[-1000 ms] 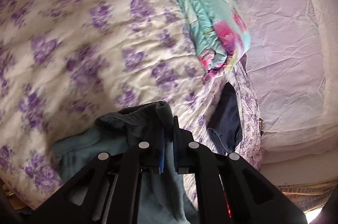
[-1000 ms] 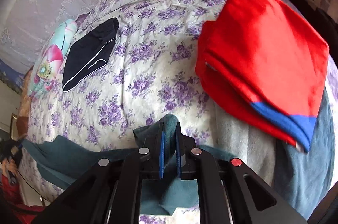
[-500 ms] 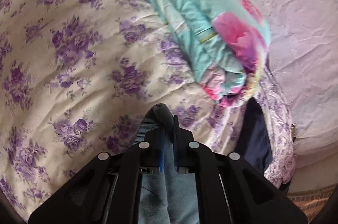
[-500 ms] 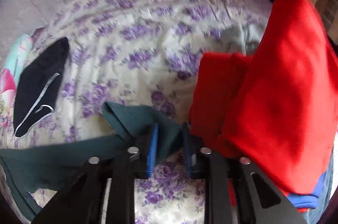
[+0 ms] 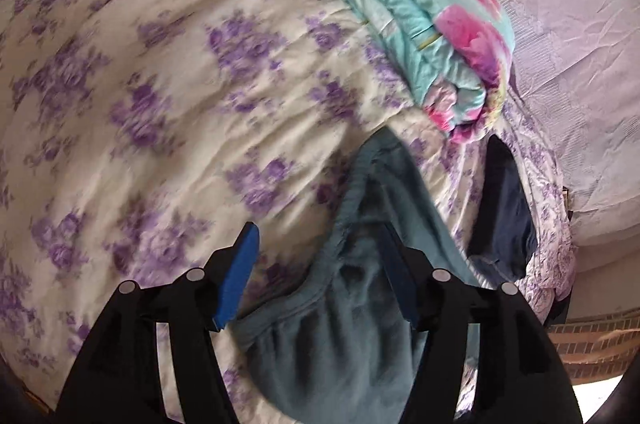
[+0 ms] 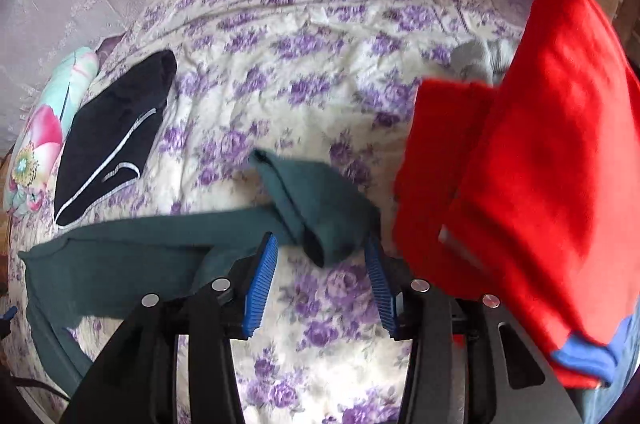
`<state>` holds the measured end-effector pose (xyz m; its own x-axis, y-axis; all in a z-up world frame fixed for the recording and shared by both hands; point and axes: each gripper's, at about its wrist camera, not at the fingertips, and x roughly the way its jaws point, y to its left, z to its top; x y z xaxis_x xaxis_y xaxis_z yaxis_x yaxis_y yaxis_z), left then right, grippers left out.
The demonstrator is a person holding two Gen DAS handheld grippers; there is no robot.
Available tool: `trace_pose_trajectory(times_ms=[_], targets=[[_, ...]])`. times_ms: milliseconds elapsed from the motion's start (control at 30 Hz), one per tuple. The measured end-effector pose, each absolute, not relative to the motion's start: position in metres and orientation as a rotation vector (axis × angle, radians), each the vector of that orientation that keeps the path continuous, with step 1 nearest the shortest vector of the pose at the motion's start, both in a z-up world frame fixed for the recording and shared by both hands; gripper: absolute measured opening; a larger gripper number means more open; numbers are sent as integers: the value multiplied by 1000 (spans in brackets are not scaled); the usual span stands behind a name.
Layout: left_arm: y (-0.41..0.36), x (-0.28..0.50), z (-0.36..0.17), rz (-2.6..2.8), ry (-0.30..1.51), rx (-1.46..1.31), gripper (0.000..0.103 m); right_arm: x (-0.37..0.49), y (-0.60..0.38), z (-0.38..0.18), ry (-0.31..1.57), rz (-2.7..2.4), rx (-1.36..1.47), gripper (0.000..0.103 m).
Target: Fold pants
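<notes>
Left wrist view: soft teal pants [image 5: 360,304] on a flowered quilt [image 5: 160,104].
Both the left gripper [image 5: 320,256] and right gripper [image 6: 320,260] have jaws opening; the pants' gathered waistband and folded cuff lie loose between the ribbed blue pads.

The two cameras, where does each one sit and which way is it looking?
Left wrist view: sits on the left tongs, looking down at the teal pants on the flowered bedspread; only the tongs' black arms and blue pads show, opening.
Right wrist view: sits on the right tongs, looking down at the pants' leg end beside red clothes; its pads are opening too.
Both see the pants, bedspread, black shorts and turquoise quilt.
</notes>
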<state>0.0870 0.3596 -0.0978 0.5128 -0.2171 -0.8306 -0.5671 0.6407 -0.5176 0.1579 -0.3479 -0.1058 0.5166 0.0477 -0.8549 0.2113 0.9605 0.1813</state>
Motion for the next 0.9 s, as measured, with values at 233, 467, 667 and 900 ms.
trace_pose_trajectory(times_ms=[233, 467, 667, 900], targets=[[352, 12, -136, 318, 1118, -1004, 60, 220, -318, -103, 1052, -7, 187, 35], [314, -6, -153, 240, 1136, -1077, 66, 235, -312, -70, 954, -41, 84, 46], [300, -10, -164, 234, 1077, -1167, 81, 191, -339, -110, 1006, -23, 442, 46], [295, 0, -167, 238, 1009, -1196, 87, 212, -342, -139, 1021, 3, 649, 10]])
